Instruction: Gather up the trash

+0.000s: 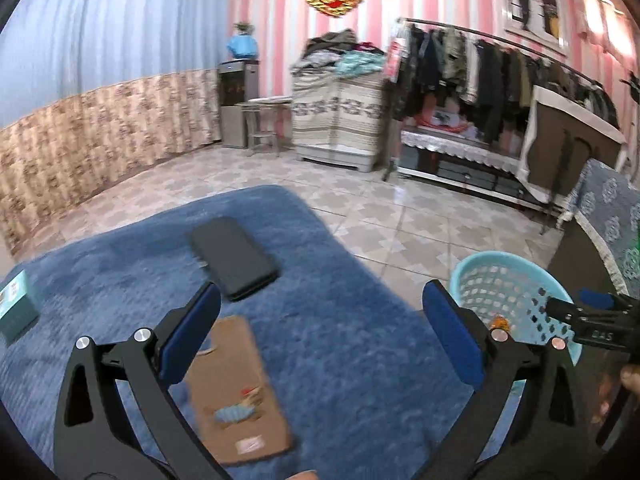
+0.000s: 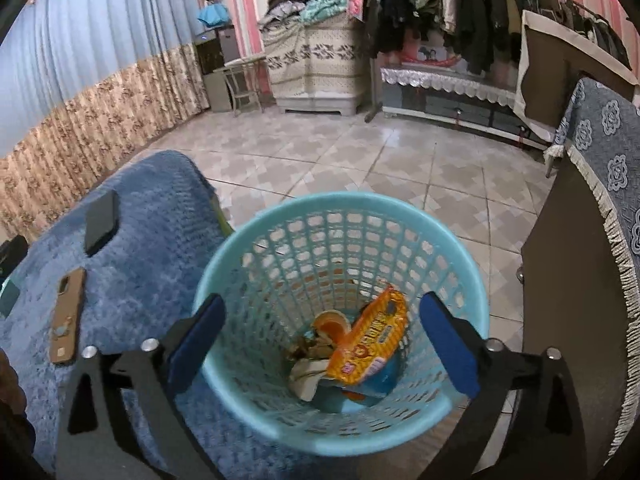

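On the tiled floor (image 2: 400, 168) a big fuzzy blue rug (image 1: 328, 320) is spread over a low surface. Behind it, a long rack of dark clothes (image 1: 480, 68) and a cloth-covered cabinet (image 1: 340, 116) are seen by the striped wall. Just beside the rug, a light blue basket (image 2: 224, 280) with holes in its sides is stood on the floor. A brown cabinet (image 2: 560, 300) with a patterned cloth is set close on its other side. Inside the basket, an orange snack wrapper (image 2: 372, 340), an orange peel (image 2: 328, 324) and crumpled paper (image 2: 308, 376) are found at the bottom. On the rug, a black phone (image 1: 234, 256), a brown phone case (image 1: 236, 396) and a small teal box (image 1: 16, 304) are laid apart. The right gripper (image 2: 320, 344) is held over the basket, its jaws spread wide with nothing pinched. The left gripper (image 1: 320, 336) is held over the rug, jaws wide apart and empty too.
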A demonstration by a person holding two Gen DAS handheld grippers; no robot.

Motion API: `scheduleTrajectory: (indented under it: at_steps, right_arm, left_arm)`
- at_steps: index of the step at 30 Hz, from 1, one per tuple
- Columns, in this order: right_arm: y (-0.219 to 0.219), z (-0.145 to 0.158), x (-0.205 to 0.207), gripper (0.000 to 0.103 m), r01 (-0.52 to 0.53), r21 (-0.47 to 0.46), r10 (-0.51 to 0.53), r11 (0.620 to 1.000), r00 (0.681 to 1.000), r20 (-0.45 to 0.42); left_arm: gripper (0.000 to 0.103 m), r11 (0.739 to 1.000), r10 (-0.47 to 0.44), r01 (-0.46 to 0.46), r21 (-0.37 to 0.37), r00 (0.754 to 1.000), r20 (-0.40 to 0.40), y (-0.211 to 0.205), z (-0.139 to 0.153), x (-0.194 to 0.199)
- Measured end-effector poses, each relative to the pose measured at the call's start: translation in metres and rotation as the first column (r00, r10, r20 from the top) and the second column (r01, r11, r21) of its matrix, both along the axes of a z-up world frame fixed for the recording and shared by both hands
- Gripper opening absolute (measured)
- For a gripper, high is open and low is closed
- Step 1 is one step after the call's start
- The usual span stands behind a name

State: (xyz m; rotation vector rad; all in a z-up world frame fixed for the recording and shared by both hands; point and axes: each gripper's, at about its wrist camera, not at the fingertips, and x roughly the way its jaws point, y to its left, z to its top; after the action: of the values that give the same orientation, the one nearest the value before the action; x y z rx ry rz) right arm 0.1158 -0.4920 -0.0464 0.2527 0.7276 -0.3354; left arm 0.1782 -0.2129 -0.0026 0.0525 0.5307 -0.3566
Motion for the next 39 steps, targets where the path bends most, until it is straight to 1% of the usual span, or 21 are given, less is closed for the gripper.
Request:
scheduleTrajectory:
  at_steps: [4,6,9,12,16,19,22,26,30,34,39]
  right_arm:
    - [0.028,0.014,-0.009,0.098,-0.045,-0.031,0.047,0.998,0.998,0.052]
    - [0.041,0.02,-0.014,0.099,-0.06,-0.047,0.064,0.997,0.995,0.082]
    - [0.066,0.027,-0.025,0.099,-0.088,-0.04,0.092,0.995,0.986,0.139]
    - [0.095,0.03,-0.034,0.099,-0.127,-0.045,0.133,0.991,0.976,0.173]
    - [0.137,0.031,-0.042,0.099,-0.195,-0.078,0.207,0.978,0.958,0.199]
    - [0.173,0.033,-0.05,0.099,-0.239,-0.116,0.26,0.964,0.939,0.226]
    - [0.196,0.035,-0.06,0.099,-0.281,-0.13,0.306,0.951,0.917,0.255]
    - [0.226,0.036,-0.075,0.099,-0.319,-0.163,0.353,0.934,0.894,0.275]
    - [0.245,0.035,-0.088,0.099,-0.344,-0.195,0.388,0.919,0.876,0.287]
    - [0.258,0.035,-0.104,0.099,-0.364,-0.218,0.417,0.906,0.858,0.3]
    - [0.268,0.032,-0.118,0.099,-0.371,-0.255,0.438,0.893,0.847,0.301]
  left_arm:
    - [0.098,0.998,0.064,-0.064,-0.009,0.998,0.015,0.035,0.004,-0.015]
    - [0.098,0.995,0.098,-0.098,-0.004,0.995,0.008,0.05,0.006,-0.02]
    - [0.098,0.989,0.148,-0.148,0.009,0.989,0.027,0.075,0.007,-0.037]
    - [0.098,0.984,0.18,-0.18,0.002,0.983,0.032,0.097,0.009,-0.056]
    - [0.098,0.977,0.214,-0.214,0.016,0.977,0.019,0.12,0.006,-0.082]
    - [0.098,0.969,0.244,-0.245,0.033,0.969,0.029,0.133,0.003,-0.103]
    - [0.098,0.96,0.275,-0.277,0.04,0.96,0.044,0.147,-0.001,-0.12]
    - [0.098,0.949,0.308,-0.312,0.042,0.948,0.077,0.162,-0.002,-0.137]
    - [0.098,0.943,0.331,-0.332,0.004,0.94,0.078,0.175,-0.005,-0.151]
    - [0.098,0.941,0.336,-0.338,0.0,0.936,0.104,0.177,-0.007,-0.165]
    - [0.098,0.945,0.323,-0.326,-0.005,0.936,0.138,0.172,-0.007,-0.178]
